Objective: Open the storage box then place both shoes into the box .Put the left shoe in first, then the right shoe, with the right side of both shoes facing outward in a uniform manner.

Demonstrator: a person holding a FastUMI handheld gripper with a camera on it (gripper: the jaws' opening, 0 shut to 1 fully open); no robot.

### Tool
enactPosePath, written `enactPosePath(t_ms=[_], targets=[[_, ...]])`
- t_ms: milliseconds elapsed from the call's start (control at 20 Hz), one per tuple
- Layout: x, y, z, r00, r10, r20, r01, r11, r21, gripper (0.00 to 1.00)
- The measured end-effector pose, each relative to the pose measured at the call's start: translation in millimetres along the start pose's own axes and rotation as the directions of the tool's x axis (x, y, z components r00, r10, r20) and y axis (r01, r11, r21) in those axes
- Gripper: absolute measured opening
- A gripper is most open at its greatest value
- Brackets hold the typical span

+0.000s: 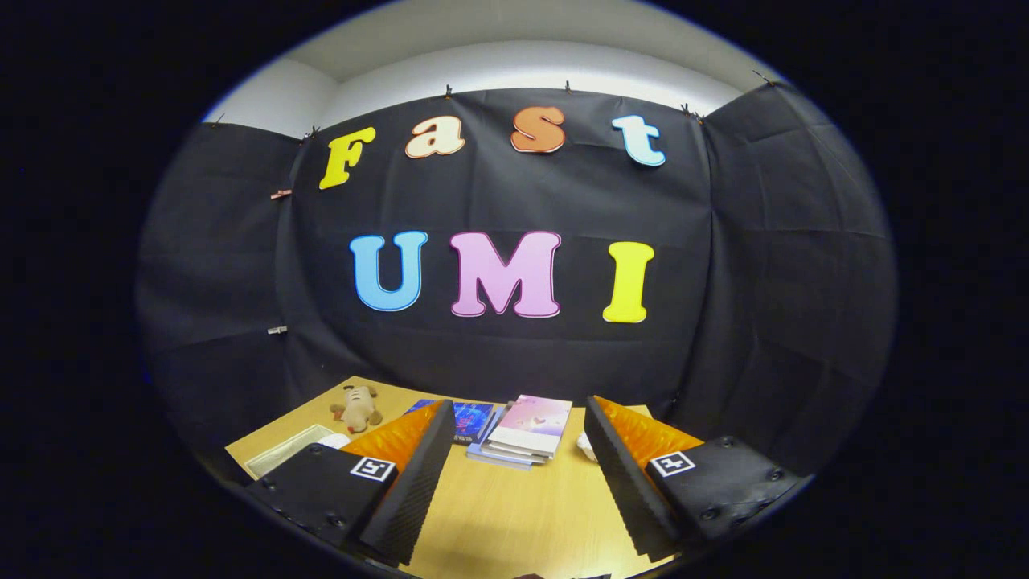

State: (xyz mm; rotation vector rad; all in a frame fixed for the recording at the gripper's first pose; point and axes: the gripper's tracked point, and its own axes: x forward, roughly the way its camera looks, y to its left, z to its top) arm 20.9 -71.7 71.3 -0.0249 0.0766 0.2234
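Storage box [285, 452] half hidden (left finger [418, 474]); fingers apart.

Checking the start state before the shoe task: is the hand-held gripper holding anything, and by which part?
Nothing is held. The hand-held gripper is open, with only bare table between its fingers.

One plush toy [357, 407], one white tray [283, 452], perhaps three books [526, 430].

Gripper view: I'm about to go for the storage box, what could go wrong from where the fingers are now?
The gripper is open over the wooden table, aimed high, at the wall rather than any shoes. Sweeping forward could knock the stack of books just beyond the fingers. The plush toy and white tray crowd the left finger's side.
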Motion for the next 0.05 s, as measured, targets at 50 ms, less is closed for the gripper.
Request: enactPosePath(t_ms=[50], targets=[[-1.0, -0.2, 0.8, 1.0, -0.003, 0.014, 0.003, 1.0, -0.02, 0.99]])
